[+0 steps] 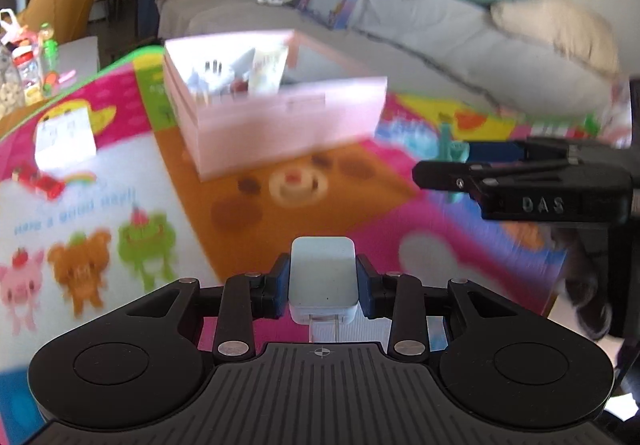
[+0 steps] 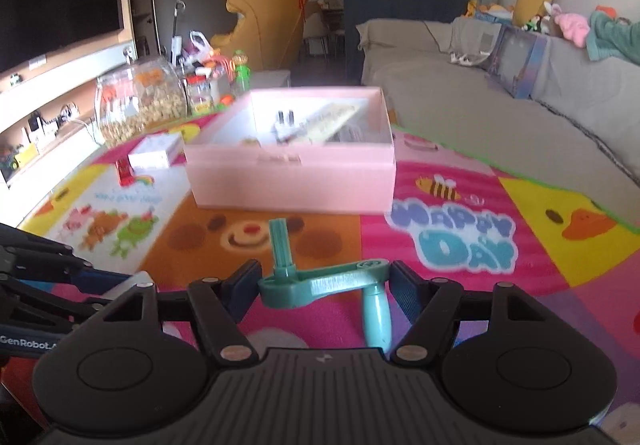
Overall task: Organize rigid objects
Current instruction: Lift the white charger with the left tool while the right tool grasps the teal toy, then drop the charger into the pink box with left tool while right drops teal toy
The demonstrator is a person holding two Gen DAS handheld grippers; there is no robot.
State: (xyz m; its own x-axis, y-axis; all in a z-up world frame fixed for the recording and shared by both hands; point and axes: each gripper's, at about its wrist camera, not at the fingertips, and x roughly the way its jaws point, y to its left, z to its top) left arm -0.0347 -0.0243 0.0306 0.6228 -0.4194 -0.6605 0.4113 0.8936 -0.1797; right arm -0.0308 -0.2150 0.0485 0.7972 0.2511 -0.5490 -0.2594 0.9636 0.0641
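My left gripper (image 1: 323, 285) is shut on a white charger block (image 1: 322, 265), its blue pads pressing on both sides and the prongs facing the camera. In the right wrist view my right gripper (image 2: 324, 281) is shut on a teal crank handle (image 2: 336, 281) that spans the gap between its pads. An open pink box (image 2: 292, 177) holding several small items stands on the mat ahead of both grippers. From the left wrist view the pink box (image 1: 280, 125) is ahead, and the right gripper (image 1: 440, 161) with the teal crank (image 1: 450, 149) is at the right.
A colourful play mat (image 2: 440, 237) covers the table. A small white box (image 2: 156, 153) and a red toy (image 2: 125, 169) lie left of the pink box. A glass snack jar (image 2: 136, 105) and bottles stand at the far left edge. A grey sofa (image 2: 480, 117) runs along the right.
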